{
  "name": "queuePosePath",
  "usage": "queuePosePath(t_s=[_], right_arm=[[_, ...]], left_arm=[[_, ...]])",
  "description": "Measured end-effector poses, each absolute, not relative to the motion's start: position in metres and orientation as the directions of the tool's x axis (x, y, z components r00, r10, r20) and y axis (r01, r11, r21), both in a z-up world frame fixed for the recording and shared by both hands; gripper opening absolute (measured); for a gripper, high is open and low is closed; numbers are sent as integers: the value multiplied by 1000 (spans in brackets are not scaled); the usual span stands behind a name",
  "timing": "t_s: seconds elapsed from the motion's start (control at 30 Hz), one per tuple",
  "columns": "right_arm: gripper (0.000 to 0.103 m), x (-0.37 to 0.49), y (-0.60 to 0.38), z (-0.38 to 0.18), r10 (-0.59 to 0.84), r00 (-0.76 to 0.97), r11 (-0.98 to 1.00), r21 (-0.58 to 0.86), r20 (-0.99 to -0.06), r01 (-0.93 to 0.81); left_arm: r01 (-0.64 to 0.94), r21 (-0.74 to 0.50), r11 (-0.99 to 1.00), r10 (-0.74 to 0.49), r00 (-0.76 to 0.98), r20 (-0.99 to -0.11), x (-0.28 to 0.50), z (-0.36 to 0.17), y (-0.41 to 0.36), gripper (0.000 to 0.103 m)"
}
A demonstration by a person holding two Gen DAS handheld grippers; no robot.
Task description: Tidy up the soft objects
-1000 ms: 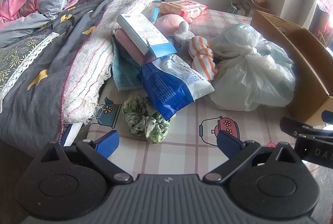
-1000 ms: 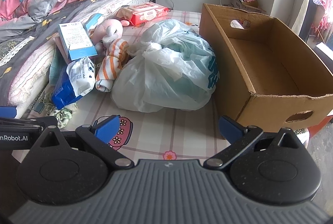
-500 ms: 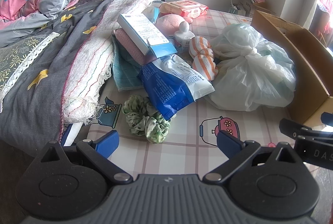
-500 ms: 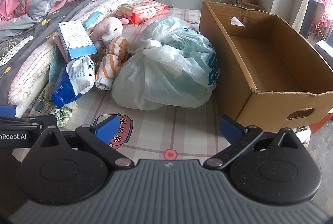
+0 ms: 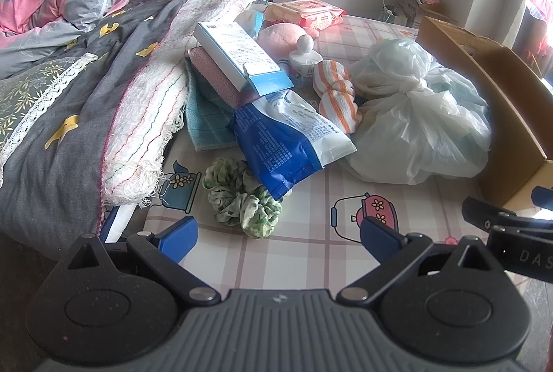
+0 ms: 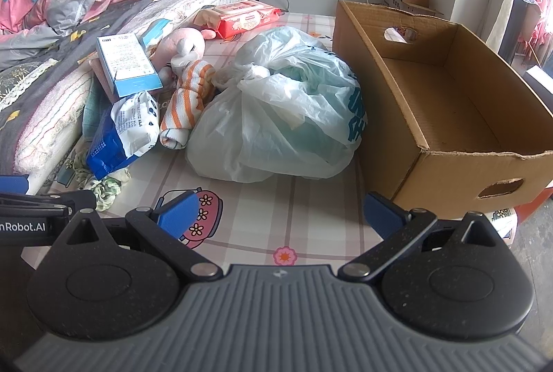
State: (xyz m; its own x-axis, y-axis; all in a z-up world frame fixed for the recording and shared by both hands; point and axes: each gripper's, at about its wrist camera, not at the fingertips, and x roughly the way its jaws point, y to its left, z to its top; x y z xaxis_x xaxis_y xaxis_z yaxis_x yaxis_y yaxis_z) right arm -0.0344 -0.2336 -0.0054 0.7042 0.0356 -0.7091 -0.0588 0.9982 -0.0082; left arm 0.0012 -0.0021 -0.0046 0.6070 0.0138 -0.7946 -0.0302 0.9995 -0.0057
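One box [image 6: 449,102], one bag [image 6: 276,109], perhaps

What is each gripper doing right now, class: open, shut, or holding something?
Left gripper: open, holding nothing.
Right gripper: open, holding nothing.

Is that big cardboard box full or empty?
Empty: the right wrist view looks into the cardboard box and shows only its bare brown floor; every soft thing lies outside it.

A green scrunchie [image 5: 242,197] lies on the checked mat [image 5: 311,254] beside a blue packet [image 5: 287,144], just ahead of the left gripper [image 5: 278,234], its jaws spread wide.
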Motion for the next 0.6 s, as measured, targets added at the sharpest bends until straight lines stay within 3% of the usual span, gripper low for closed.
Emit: queuePosePath(t_s=[0.6], right_arm=[[102,-31,-232,-6,42,700,998,-1,-713,-60]], left_arm=[[-40,-7,999,19,612,-791,9,-4,5,101]])
